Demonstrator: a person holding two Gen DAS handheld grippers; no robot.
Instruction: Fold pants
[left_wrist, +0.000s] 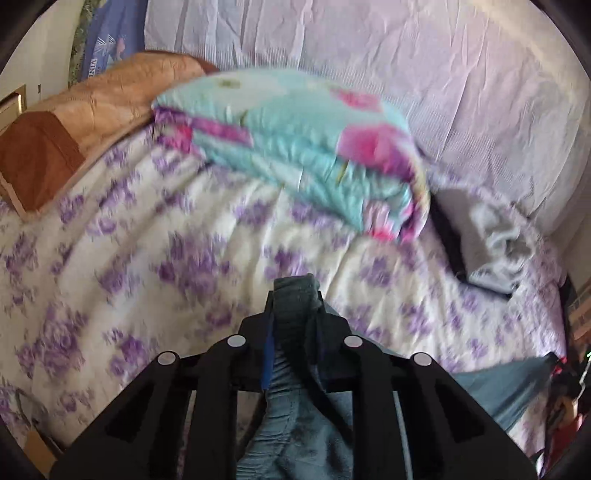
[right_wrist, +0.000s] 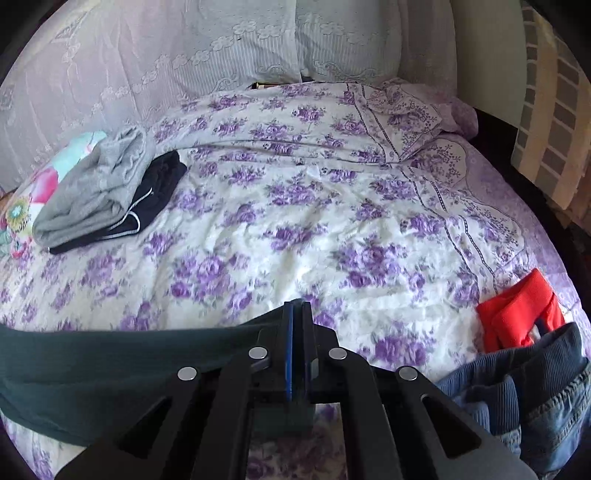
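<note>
Dark teal pants (right_wrist: 92, 373) stretch between the two grippers above the bed. My left gripper (left_wrist: 297, 295) is shut on a bunched end of the pants (left_wrist: 295, 406), the cloth sticking out past the fingertips. My right gripper (right_wrist: 297, 310) is shut on the other end, with the cloth running off to the left below the fingers. In the left wrist view more of the pants (left_wrist: 498, 391) show at the lower right.
The bed has a white cover with purple flowers (right_wrist: 295, 221). A folded grey garment (right_wrist: 96, 192) lies on a dark one (right_wrist: 159, 195) at the left. A turquoise and pink quilt (left_wrist: 295, 147) is folded at the back. A red garment (right_wrist: 521, 310) and jeans (right_wrist: 535, 406) lie at the right.
</note>
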